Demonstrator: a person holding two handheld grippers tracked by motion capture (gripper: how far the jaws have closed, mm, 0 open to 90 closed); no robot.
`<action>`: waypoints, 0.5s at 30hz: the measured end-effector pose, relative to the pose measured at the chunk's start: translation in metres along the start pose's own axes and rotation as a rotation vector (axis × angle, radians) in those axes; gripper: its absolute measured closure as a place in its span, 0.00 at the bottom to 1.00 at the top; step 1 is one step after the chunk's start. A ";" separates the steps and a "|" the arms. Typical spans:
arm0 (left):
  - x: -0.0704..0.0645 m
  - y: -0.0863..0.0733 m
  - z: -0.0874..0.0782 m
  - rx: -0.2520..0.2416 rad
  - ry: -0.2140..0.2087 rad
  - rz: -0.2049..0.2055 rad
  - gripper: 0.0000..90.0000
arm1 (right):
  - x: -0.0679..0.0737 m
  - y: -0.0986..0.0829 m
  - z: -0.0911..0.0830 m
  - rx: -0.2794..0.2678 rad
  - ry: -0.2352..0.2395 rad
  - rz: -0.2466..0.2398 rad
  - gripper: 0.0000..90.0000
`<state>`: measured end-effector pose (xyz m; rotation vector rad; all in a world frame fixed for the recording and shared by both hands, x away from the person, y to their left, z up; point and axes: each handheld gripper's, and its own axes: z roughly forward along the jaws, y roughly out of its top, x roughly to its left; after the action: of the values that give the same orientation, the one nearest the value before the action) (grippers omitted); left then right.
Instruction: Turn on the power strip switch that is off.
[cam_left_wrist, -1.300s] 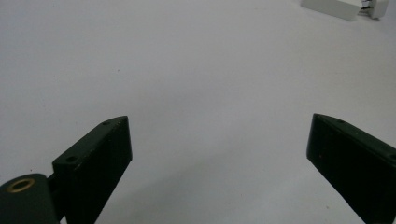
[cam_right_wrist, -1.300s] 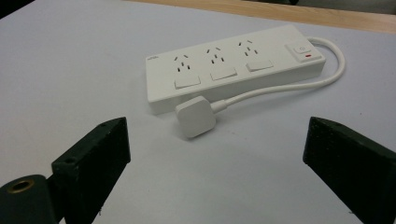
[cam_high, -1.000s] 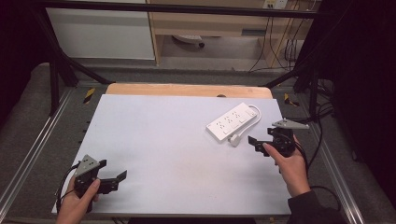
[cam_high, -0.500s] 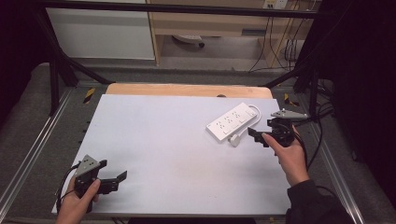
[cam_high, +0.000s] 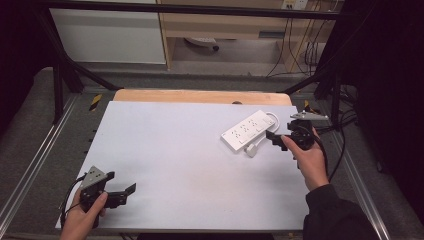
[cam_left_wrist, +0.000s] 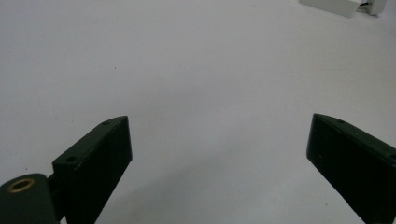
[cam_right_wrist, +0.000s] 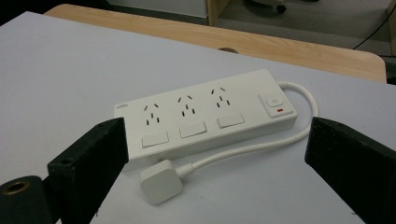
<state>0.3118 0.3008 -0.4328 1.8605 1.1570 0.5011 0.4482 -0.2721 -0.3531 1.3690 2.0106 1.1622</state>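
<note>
**Right gripper lined up on the power strip, grasp not yet made**

Ahead of the right gripper, on the pale table, lies a white power strip, set at a slant with its switch end toward the far right corner. Seen along that gripper's own jaws, the power strip sits between and just beyond them, three sockets in a row and a rocker switch at the end away from the gripper's left jaw. Its white cable loops out from the switch end and runs back along the near side to the plug, which rests flat on the table, closest to the gripper and just beside the strip's near edge.

The right gripper stands wide open and holds nothing; it hovers near the strip and plug without touching either. The left gripper rests at the table's near left corner, well apart from the strip, its jaws also spread wide and empty over bare surface.

Judging by this, the step in hand is the approach. The next move likely calls for easing the right gripper forward and down so the jaws straddle the plug or the strip's narrow width, then closing squarely; a skewed grip could push the light plug aside.
</note>
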 end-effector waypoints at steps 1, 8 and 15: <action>0.000 0.000 0.000 -0.001 0.000 0.002 0.08 | -0.001 0.000 0.001 -0.002 -0.005 0.003 0.08; 0.000 0.000 0.000 0.000 -0.001 0.003 0.08 | -0.005 0.002 0.013 0.024 -0.011 0.003 0.10; 0.000 -0.001 0.001 0.008 0.002 0.002 0.08 | -0.008 0.004 0.028 0.045 -0.016 0.011 0.09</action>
<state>0.3118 0.3007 -0.4342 1.8687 1.1604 0.5002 0.4744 -0.2677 -0.3661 1.4077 2.0321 1.1142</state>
